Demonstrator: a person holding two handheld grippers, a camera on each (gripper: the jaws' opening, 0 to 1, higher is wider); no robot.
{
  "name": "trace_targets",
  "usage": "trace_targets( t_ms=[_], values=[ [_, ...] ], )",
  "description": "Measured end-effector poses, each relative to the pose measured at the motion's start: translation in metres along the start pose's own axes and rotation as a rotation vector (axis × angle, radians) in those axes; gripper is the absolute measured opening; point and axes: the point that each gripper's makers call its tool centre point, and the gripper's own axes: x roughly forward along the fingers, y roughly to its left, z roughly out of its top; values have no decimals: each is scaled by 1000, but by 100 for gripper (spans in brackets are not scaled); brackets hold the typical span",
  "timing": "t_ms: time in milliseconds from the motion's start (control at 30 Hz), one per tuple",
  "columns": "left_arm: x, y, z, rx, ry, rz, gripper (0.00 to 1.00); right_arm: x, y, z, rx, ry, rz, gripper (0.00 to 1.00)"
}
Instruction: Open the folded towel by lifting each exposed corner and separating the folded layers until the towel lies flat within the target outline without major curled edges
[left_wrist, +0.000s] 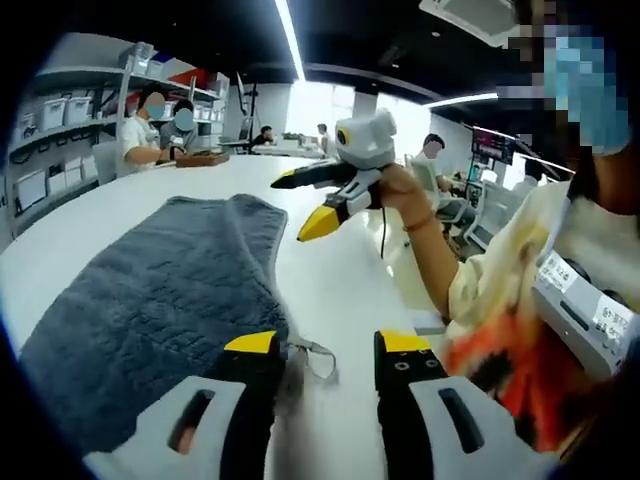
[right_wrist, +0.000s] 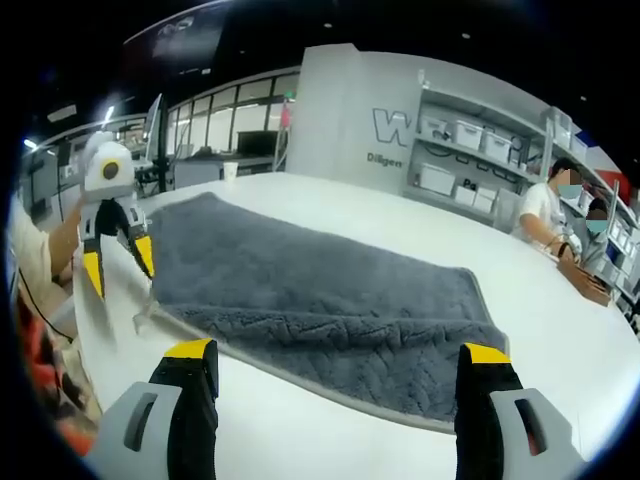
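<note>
Left gripper view looks along the left hand-held gripper (left_wrist: 328, 350), whose two black jaws with yellow tips rise from the bottom of the picture and stand apart with nothing between them; the left jaw tip sits at the near edge of a dark grey plush towel (left_wrist: 160, 290), while the right jaw tip is over bare surface. The towel lies on a white rounded tabletop (left_wrist: 340, 270), spread out to the left of the view, with a lengthwise ridge or fold running along its right side and a small loop tag showing at its near corner, just beside the left jaw. Farther off in this view, the right hand-held gripper (left_wrist: 310, 205) is held in a person's hand (left_wrist: 400, 188) above the tabletop, apart from the towel, its yellow-tipped jaws parted. In the right gripper view, the right hand-held gripper's own jaws rise at the bottom, wide apart and empty, hanging over the near long edge of the towel (right_wrist: 320, 290), which stretches across the white tabletop (right_wrist: 300, 440) with a lighter hem along its border. At the left of that view the left hand-held gripper (right_wrist: 118, 262) points downward with jaws parted, just beside the towel's left end. Shelves with white storage bins (right_wrist: 470, 135) stand along the far wall, and seated people (right_wrist: 545, 215) work at the far side of the tabletop.
</note>
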Motion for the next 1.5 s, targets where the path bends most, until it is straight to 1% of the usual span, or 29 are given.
trace_targets(
  t_ms=[33,100,133,167,233,333,433,533,633,867,1000,1033,1067,1100,1167,1233,1333,1400,1500],
  values=[
    [-1,2,1,-4,-6,6,46,0,0,0,0,0,1,99],
    [-8,10,6,-24,-58,36,51,0,2,1,-2,-3,4,99],
    [-12,14,9,-27,-89,51,55,1,2,1,-3,-2,6,99],
    [-15,17,10,-38,-103,62,59,2,2,1,-4,0,7,99],
    [-19,20,9,-50,-113,76,68,2,3,0,-5,6,8,99],
    [-25,25,4,-46,-107,113,78,3,3,0,-3,9,9,99],
    [-31,30,5,-60,-127,141,88,4,3,-1,-3,11,8,99],
    [-38,33,6,-76,-153,162,95,5,3,-1,-2,14,10,99],
    [-45,39,5,-83,-166,187,100,5,4,-2,-3,18,11,99],
    [-62,45,0,-103,-189,230,100,6,5,0,-9,16,8,99],
    [-75,49,-5,-119,-203,263,100,6,4,3,-6,0,-1,99],
    [-80,52,-7,-128,-211,283,100,6,3,5,2,-6,-7,99],
    [-87,58,-7,-143,-228,322,100,6,1,7,4,-15,-15,99],
    [-93,61,-8,-150,-236,347,100,6,0,7,5,-20,-22,99],
    [-104,63,-13,-161,-240,369,100,5,-3,8,9,-23,-33,99],
    [-115,63,-19,-168,-237,392,100,3,-8,9,27,-35,-50,98],
    [-135,65,-27,-175,-227,439,100,-1,-19,13,83,-75,-85,96],
    [-144,66,-31,-185,-232,464,100,-4,-26,14,112,-92,-98,97],
    [-158,66,-37,-195,-234,490,100,-8,-40,11,141,-105,-136,95]
  ],
)
